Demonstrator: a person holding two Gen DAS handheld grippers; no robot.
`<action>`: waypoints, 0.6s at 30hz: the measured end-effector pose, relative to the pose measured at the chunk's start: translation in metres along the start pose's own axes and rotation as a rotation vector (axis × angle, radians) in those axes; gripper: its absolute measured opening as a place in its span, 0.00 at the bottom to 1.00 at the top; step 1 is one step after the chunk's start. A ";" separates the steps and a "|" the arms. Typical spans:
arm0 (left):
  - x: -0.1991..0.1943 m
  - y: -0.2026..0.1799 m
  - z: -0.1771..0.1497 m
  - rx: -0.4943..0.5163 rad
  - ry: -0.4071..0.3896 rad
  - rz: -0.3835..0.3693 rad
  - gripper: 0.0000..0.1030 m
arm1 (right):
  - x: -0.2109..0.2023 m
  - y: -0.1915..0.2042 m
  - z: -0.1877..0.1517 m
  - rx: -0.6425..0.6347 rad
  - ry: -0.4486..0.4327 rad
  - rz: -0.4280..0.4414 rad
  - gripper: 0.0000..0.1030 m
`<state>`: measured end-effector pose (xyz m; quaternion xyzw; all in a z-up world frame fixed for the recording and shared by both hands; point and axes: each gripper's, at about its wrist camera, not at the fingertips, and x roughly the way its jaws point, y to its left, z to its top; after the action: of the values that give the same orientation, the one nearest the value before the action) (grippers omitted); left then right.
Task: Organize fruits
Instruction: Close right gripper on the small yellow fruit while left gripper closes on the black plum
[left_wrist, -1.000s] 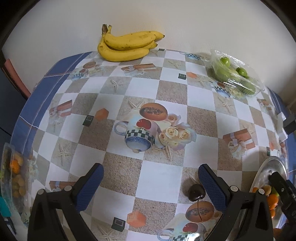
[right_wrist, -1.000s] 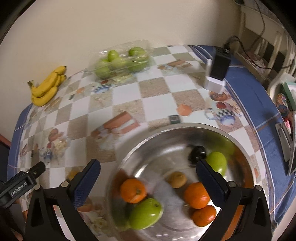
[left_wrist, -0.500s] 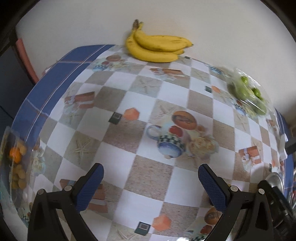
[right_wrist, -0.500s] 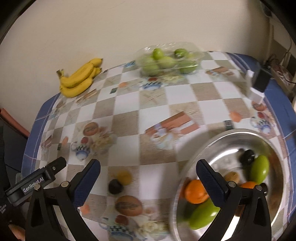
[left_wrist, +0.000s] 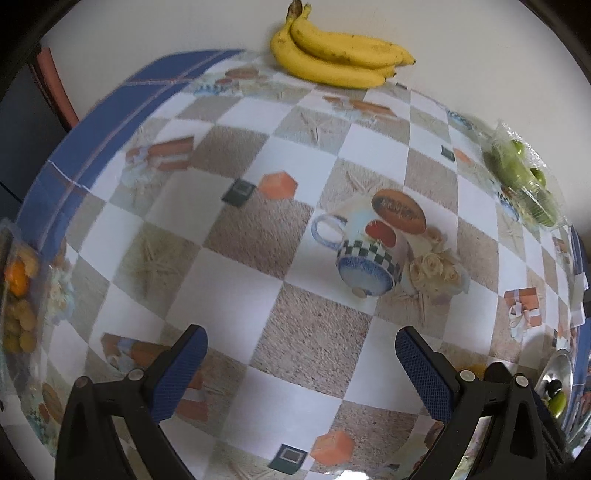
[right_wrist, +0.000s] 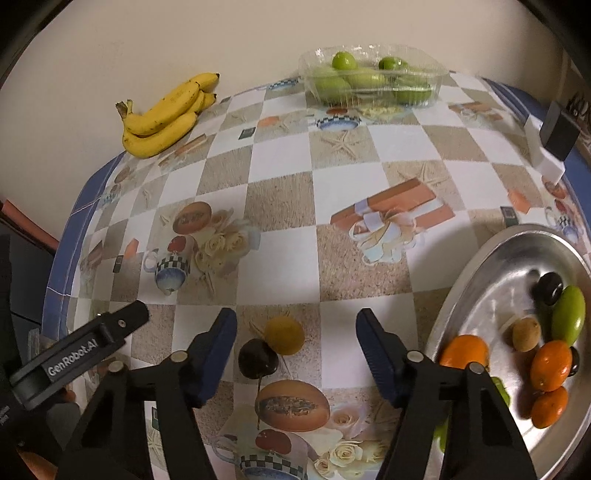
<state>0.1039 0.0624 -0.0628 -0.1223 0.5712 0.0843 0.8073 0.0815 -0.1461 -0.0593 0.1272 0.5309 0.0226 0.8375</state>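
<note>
My right gripper (right_wrist: 295, 347) is open, its jaws on either side of a dark cherry (right_wrist: 257, 358) and a small yellow fruit (right_wrist: 284, 335) lying on the tablecloth. A metal tray (right_wrist: 480, 266) at the right holds oranges (right_wrist: 549, 364), a green fruit (right_wrist: 569, 314), a brown fruit (right_wrist: 525, 334) and a dark fruit (right_wrist: 549, 288). My left gripper (left_wrist: 301, 360) is open and empty above the cloth; its body (right_wrist: 79, 347) shows at the left of the right wrist view. A banana bunch (left_wrist: 340, 61) lies by the wall.
A clear plastic box of green fruit (right_wrist: 373, 79) stands by the wall. A black and white block (right_wrist: 552, 146) stands at the right edge. A packet of small orange and yellow fruit (left_wrist: 18, 295) lies at the table's left edge. The tray's rim (left_wrist: 554, 373) shows at the far right.
My right gripper has swung left from above the tray to the cherry and yellow fruit on the cloth. My left gripper has turned left and moved further onto the table.
</note>
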 end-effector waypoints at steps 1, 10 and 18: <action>0.002 -0.001 -0.001 -0.005 0.010 -0.011 1.00 | 0.001 0.000 -0.001 0.003 0.003 0.002 0.61; 0.005 -0.006 -0.004 -0.035 0.042 -0.069 1.00 | 0.009 0.003 -0.003 0.020 0.025 0.023 0.40; 0.000 -0.008 -0.002 -0.031 0.031 -0.081 0.99 | 0.012 0.005 -0.003 0.028 0.035 0.031 0.26</action>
<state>0.1044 0.0544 -0.0629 -0.1591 0.5767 0.0584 0.7992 0.0842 -0.1387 -0.0701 0.1466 0.5437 0.0303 0.8258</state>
